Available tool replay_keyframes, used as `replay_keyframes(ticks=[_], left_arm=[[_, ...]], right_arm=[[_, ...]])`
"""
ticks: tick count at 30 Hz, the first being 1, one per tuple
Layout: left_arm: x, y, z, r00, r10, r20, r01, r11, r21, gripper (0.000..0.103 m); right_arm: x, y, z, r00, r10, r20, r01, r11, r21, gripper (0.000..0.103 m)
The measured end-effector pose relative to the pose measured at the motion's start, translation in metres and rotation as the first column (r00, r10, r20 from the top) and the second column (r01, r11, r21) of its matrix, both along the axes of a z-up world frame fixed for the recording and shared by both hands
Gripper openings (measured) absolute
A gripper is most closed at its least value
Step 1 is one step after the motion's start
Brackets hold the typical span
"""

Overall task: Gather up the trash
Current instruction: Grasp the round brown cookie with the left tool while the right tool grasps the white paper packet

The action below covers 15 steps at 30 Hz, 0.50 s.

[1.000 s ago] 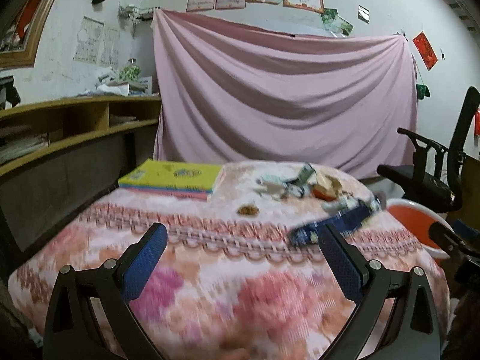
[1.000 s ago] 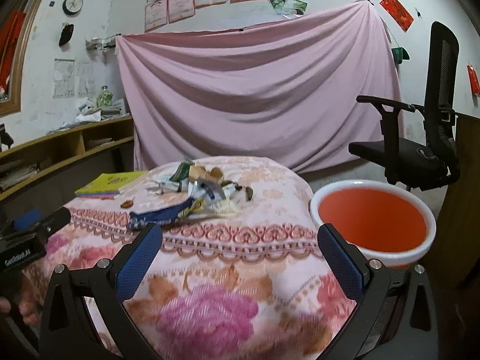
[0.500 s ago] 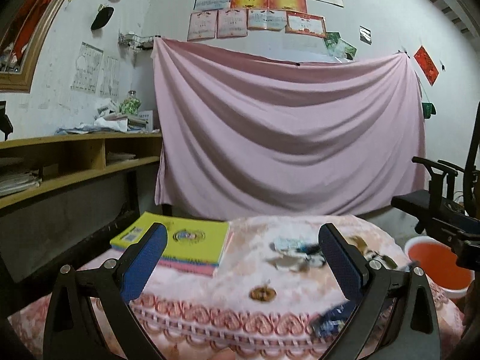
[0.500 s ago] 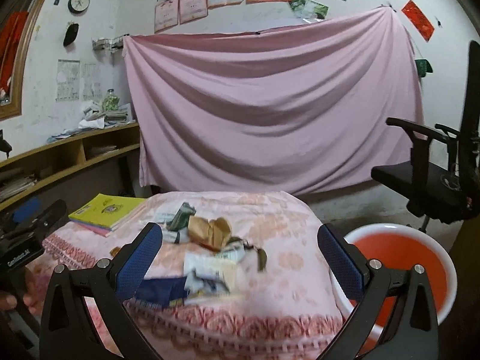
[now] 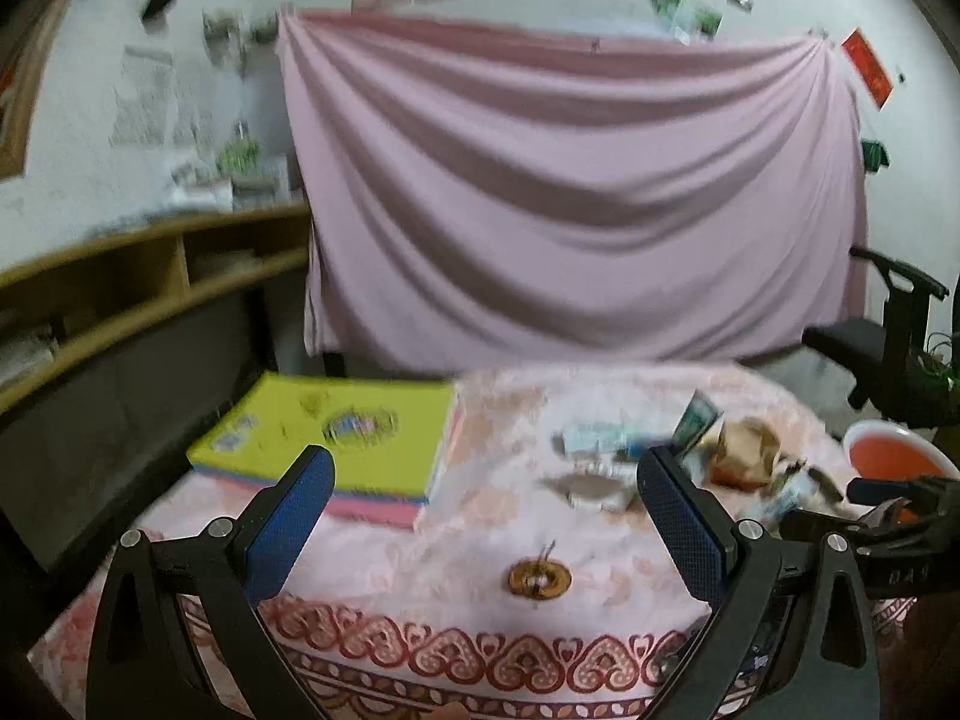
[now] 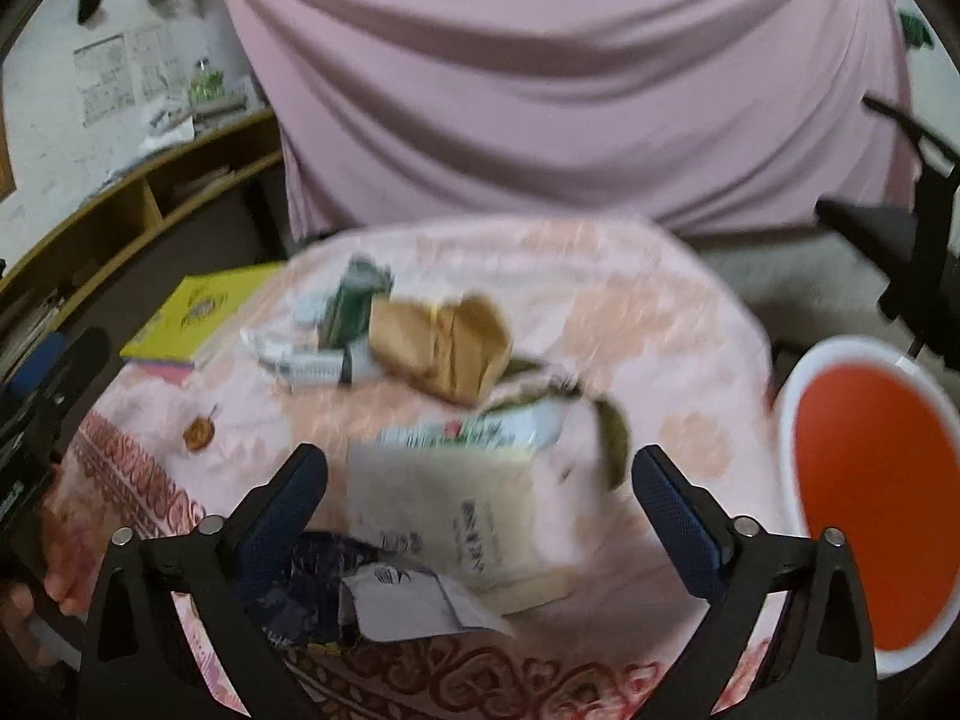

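Note:
Several pieces of trash lie on the pink floral tablecloth [image 6: 648, 324]: a brown paper bag [image 6: 441, 342], a green carton [image 6: 354, 300], a white wrapper [image 6: 312, 363], a pale flat packet [image 6: 444, 510] and a dark blue wrapper [image 6: 312, 588]. My right gripper [image 6: 477, 498] is open, low over the pale packet. My left gripper [image 5: 483, 501] is open and empty above the cloth, behind a small brown round scrap [image 5: 539, 577]. The brown bag [image 5: 744, 450] shows at right in the left wrist view. An orange bin with a white rim [image 6: 864, 498] stands right of the table.
A yellow book [image 5: 336, 438] lies on the table's left side. A wooden shelf unit [image 5: 150, 282] runs along the left wall. A black office chair [image 5: 888, 336] stands at right. A pink sheet [image 5: 570, 198] hangs behind the table.
Both grippers have tilted down and moved forward over the table. The right one now hangs close over the trash pile. Both stay open.

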<state>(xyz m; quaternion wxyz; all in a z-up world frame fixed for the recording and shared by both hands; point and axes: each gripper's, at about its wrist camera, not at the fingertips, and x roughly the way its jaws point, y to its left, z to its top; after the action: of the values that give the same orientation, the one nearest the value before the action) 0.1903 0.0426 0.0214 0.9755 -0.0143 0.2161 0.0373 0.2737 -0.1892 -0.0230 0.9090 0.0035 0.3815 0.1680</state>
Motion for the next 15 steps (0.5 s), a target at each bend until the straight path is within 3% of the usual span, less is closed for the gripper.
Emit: replay_keyframes(ticks=[4,8,11,13,15], left_arm=[[0.023,0.007,-0.017,0.988,-0.017,-0.154,0.006,0.998,-0.069,0.099],[0.037,0.008,-0.033,0.958,-0.059,-0.282,0.026,0.992,-0.121,0.095],[0.042,0.004,-0.042,0.934,-0.104,-0.341,0.056,0.988,-0.146,0.075],[0.047,0.003,-0.048,0.917,-0.131,-0.376,0.073,0.984,-0.165,0.058],[0.049,0.000,-0.048,0.913,-0.135,-0.385,0.078,0.984,-0.160,0.055]], right_arm=[[0.003,-0.002,-0.004,0.999,-0.003,-0.042,0.004,1.000,0.007,0.094],[0.006,0.001,-0.005,0.998,0.010,-0.064,-0.011,1.000,-0.019,0.086],[0.005,0.006,-0.006,0.996,0.031,-0.081,-0.034,0.999,-0.037,0.067],[0.003,0.008,-0.008,0.996,0.036,-0.082,-0.040,0.998,-0.046,0.060],[0.001,0.007,-0.007,0.996,0.037,-0.086,-0.041,0.998,-0.037,0.056]])
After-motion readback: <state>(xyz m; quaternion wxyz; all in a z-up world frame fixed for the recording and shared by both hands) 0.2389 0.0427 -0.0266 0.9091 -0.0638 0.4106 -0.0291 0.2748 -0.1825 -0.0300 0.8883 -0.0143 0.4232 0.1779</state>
